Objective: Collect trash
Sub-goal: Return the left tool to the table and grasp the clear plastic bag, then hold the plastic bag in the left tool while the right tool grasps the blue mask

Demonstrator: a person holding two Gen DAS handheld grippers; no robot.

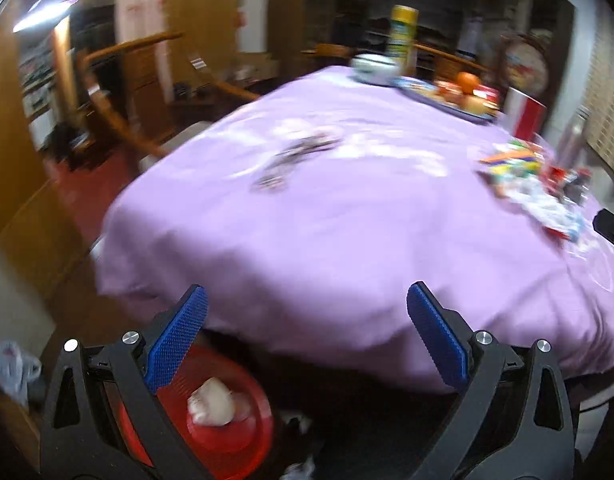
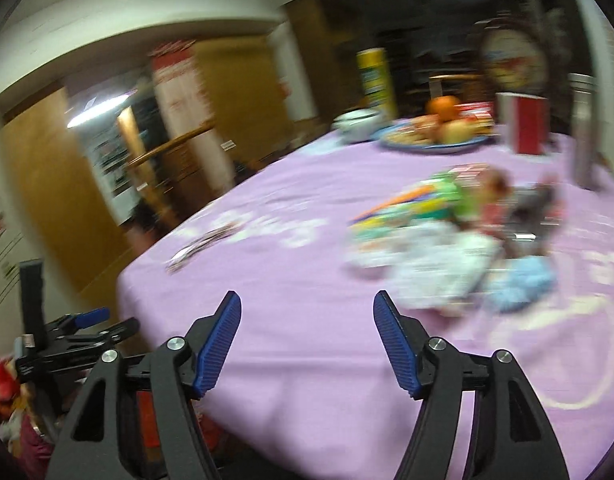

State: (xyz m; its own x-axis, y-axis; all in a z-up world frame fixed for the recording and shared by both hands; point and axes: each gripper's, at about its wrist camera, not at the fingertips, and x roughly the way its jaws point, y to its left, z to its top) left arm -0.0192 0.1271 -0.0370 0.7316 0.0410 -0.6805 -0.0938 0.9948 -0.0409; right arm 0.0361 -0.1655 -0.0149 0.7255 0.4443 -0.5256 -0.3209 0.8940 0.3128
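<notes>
the trash is a loose heap of crumpled wrappers near the right side of the surface, bright green, orange and white, too smeared by blur to tell piece from piece. a soft pale blue wad lies just beside it, and dark packets behind it are hard to make out. further left on the lilac cloth lies a thin dark strip of wrapper, well apart from the heap. below the surface's edge sits a red plastic bin, partly hidden behind a finger, with a white crumpled lump in it. the left hand-held gripper hangs over that edge, jaws spread wide, nothing between its ribbed blue pads. the right hand-held gripper is spread too and empty. at the far side a blue plate holds round fruit.
</notes>
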